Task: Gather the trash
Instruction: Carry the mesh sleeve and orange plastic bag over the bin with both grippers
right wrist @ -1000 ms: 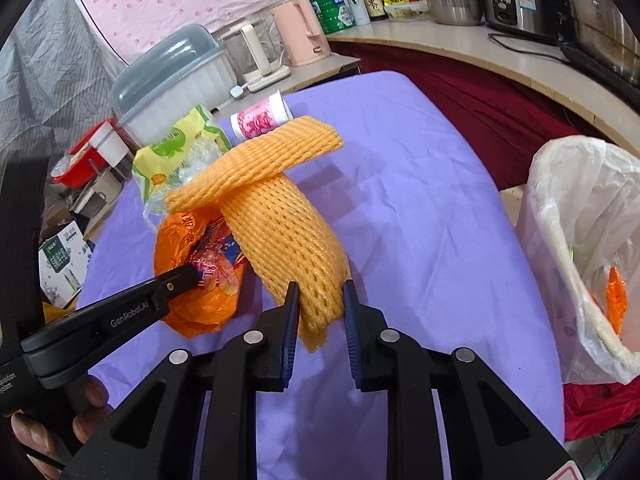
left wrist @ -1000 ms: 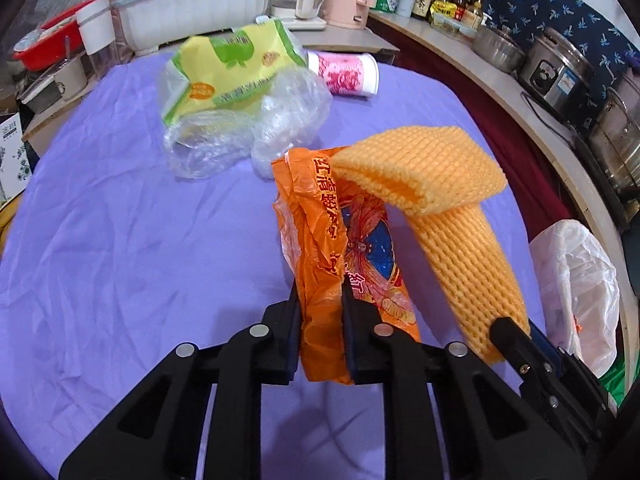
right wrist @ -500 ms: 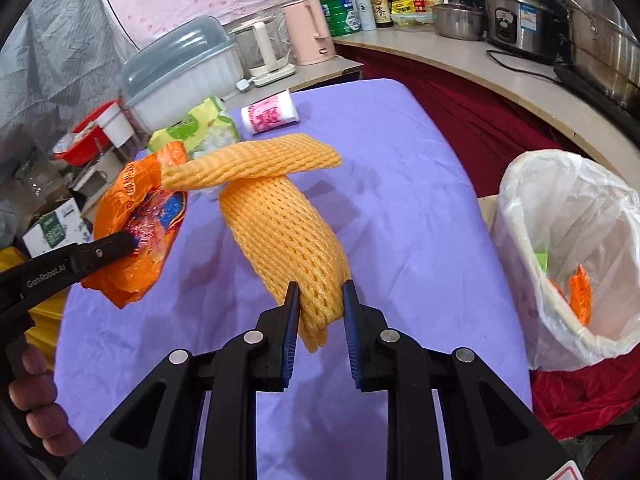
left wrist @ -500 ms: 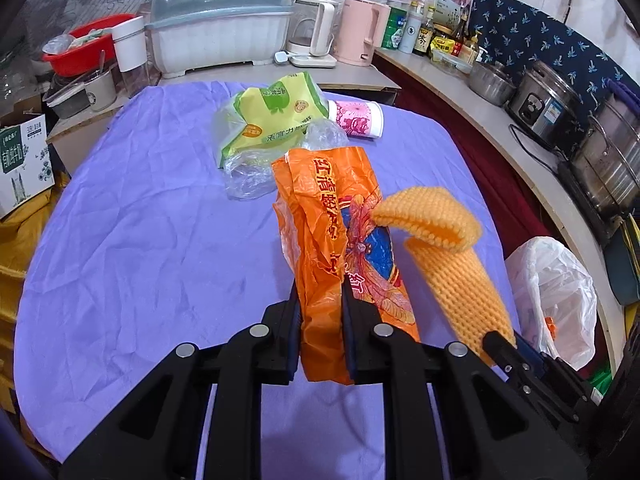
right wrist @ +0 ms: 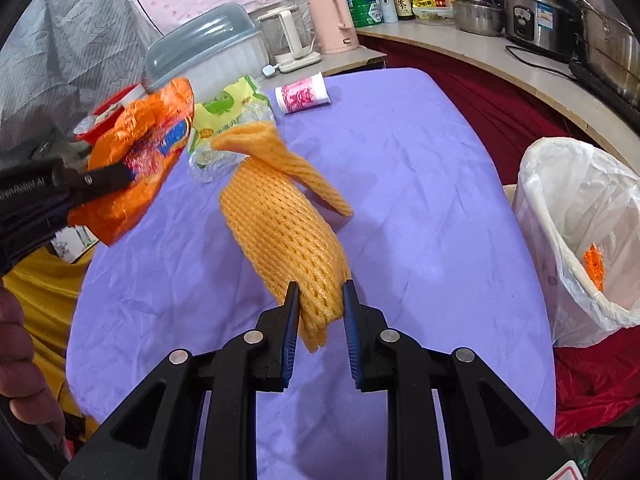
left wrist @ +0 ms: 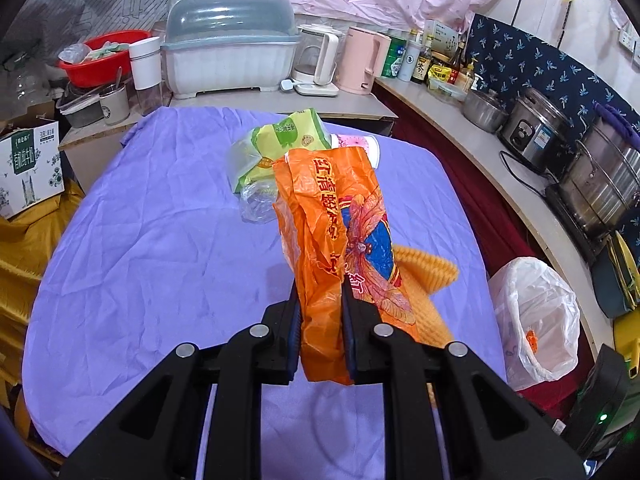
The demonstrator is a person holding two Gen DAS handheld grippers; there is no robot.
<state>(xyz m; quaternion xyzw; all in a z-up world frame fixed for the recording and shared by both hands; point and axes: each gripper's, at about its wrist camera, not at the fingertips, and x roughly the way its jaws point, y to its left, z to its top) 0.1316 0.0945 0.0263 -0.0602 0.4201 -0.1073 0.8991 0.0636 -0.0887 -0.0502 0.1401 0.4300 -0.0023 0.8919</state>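
Note:
My left gripper (left wrist: 320,300) is shut on an orange snack wrapper (left wrist: 340,232) and holds it upright above the purple table; it also shows in the right wrist view (right wrist: 136,160). My right gripper (right wrist: 320,300) is shut on an orange foam net (right wrist: 280,224), held above the table; part of the net shows behind the wrapper in the left wrist view (left wrist: 428,276). A white-lined trash bin (right wrist: 580,232) stands off the table's right edge, also in the left wrist view (left wrist: 536,320). A green-yellow wrapper in clear plastic (left wrist: 276,148) and a pink paper cup (right wrist: 302,94) lie at the far end.
The table under its purple cloth (left wrist: 160,248) has a counter behind it with a dish box (left wrist: 228,44), kettles (left wrist: 360,60) and bottles. Pots and a rice cooker (left wrist: 536,132) line the right counter. A cardboard box (left wrist: 28,168) stands at the left.
Both grippers have risen and pulled back from the table with their loads. The wrapper and net hang higher, and the trash bin is more in view on the right.

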